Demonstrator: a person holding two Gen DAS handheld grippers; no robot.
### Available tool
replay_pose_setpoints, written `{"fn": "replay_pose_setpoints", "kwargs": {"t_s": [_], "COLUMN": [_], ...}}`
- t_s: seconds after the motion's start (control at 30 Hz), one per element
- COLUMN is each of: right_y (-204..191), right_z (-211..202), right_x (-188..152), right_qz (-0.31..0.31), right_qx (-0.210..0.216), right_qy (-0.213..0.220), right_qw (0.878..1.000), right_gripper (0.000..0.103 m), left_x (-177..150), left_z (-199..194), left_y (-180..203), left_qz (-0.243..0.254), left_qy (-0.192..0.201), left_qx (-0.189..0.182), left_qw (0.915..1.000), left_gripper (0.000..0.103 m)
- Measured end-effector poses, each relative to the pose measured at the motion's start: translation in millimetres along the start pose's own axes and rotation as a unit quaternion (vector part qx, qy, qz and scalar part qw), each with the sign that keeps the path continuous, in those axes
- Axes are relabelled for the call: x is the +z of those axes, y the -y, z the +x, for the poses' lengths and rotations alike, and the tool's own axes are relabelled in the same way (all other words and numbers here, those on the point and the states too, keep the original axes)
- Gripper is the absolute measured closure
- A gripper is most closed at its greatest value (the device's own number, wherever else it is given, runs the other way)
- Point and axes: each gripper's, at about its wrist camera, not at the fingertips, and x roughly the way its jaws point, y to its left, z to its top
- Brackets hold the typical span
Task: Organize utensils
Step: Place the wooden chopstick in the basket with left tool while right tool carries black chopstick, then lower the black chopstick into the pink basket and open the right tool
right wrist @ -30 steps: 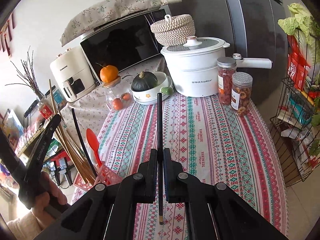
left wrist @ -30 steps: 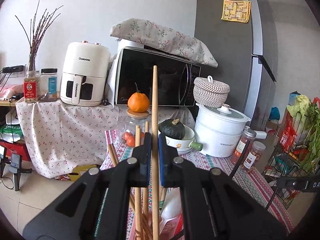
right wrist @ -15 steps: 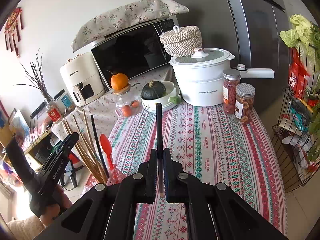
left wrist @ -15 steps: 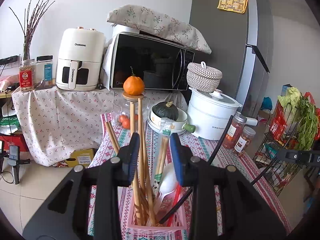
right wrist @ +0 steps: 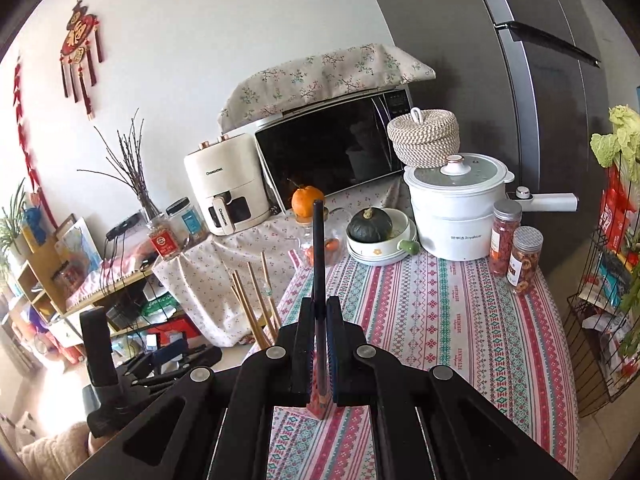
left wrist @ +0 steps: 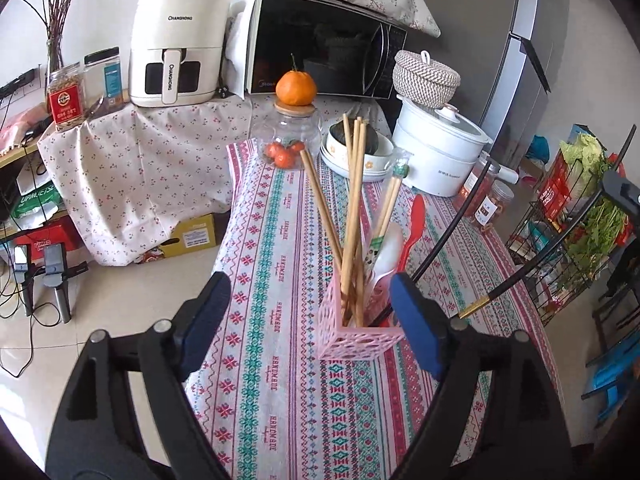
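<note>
Right fingers (right wrist: 320, 344) clamped on black chopstick (right wrist: 318, 256)

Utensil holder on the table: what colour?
Pink lattice holder, clearest in the left wrist view.

**Utensils tallied on a crowded kitchen table**

One pink holder (left wrist: 352, 340) stands on the table, bristling with about seven wooden chopsticks (left wrist: 352, 216), one red spoon (left wrist: 414, 226) and one white spoon (left wrist: 386, 252). Two black chopsticks (left wrist: 452, 228) show alongside. Behind: two spice jars (right wrist: 506, 242), one white pot (right wrist: 456, 216), one orange (left wrist: 296, 88).
</note>
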Motion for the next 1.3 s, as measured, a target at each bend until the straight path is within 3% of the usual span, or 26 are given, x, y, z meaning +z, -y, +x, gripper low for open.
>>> {"fn": "replay_pose_setpoints", "kwargs": {"t_s": [0.13,0.27,0.5,0.8,1.0,1.2,1.3], "right_y": [-20.8,-40.0,-74.3,-87.1,-79.2,-68.5,-58.1], "right_z": [2.0,12.2,39.4,84.0,102.6,85.0,70.6], "right_x": [2.8,5.0,1.1,-15.0,-21.8,-17.3,-15.1], "right_qz": [-0.008,-0.019,-0.072,-0.107,-0.094,-0.075,-0.063], "right_qx": [0.014,0.019,-0.026,-0.066,-0.051,-0.036,-0.036], "right_qy": [0.013,0.025,0.042,0.009,-0.027,-0.018,-0.016], "right_qw": [1.000,0.999,0.996,0.992,0.994,0.996,0.997], "right_gripper": [0.097,0.097,0.097,0.097,0.096,0.080,0.065], "left_x": [-12.4,-18.8,-19.8,-21.8,-21.9,-20.8,-21.6], "left_z": [6.3,5.9,2.9,3.5,3.9,-0.9,-5.0], "left_y": [-14.2,-23.1,-30.1,-34.4,-30.9,-24.4,-18.3], "left_qz": [-0.012,-0.011,-0.002,0.003,0.010,0.011,0.016], "left_qy": [-0.047,-0.062,-0.072,-0.081,-0.083,-0.075,-0.071], "left_qx": [0.000,0.002,-0.007,-0.010,-0.011,-0.001,0.004], "left_qw": [0.9988,0.9980,0.9974,0.9967,0.9964,0.9971,0.9974], "left_gripper": [0.021,0.021,0.021,0.021,0.020,0.020,0.016]}}
